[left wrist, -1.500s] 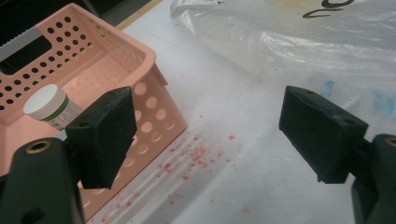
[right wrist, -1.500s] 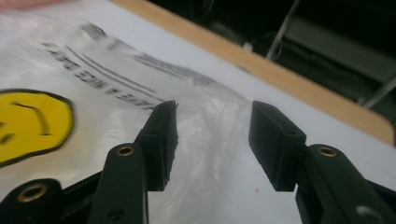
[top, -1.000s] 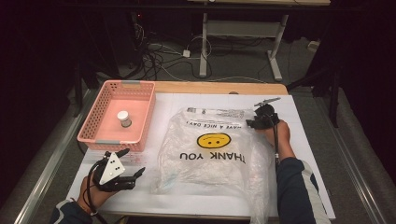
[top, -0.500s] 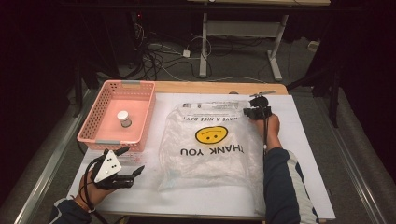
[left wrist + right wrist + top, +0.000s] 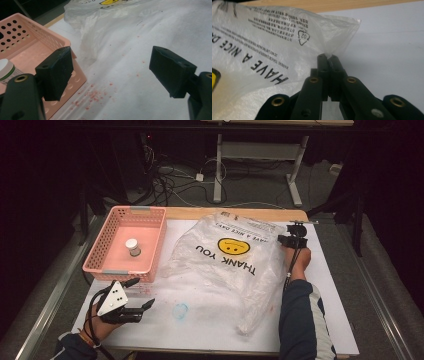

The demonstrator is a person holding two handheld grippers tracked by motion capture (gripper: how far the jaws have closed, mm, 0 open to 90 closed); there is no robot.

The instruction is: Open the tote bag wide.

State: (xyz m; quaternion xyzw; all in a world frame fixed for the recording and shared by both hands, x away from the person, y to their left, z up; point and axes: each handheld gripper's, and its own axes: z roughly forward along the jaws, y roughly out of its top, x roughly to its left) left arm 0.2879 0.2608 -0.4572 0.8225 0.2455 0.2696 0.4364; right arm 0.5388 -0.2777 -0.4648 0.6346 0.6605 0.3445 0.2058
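A clear plastic bag point(image 5: 235, 265) with a yellow smiley and "THANK YOU" print lies spread over the white table cover. My right gripper point(image 5: 291, 240) is at the bag's far right corner, shut on the plastic bag's edge point(image 5: 329, 53). Near the table's front left, my left gripper point(image 5: 142, 295) hovers open with nothing between its jaws; the left gripper view has the two black pads point(image 5: 57, 72) wide apart above bare cover. A pink perforated basket point(image 5: 107, 265) stands at the left with a small white bottle point(image 5: 132, 246) inside it.
The basket's near corner point(image 5: 77, 75) sits close to my left gripper. Small red specks point(image 5: 95, 95) and a faint blue ring point(image 5: 181, 310) mark the white cover point(image 5: 330, 285). The wooden table edge point(image 5: 190, 212) runs along the far side, with cables and table legs beyond.
My right gripper has moved toward the far edge with the bag's corner, drawing the bag flatter and further up the table. The left gripper has barely moved.
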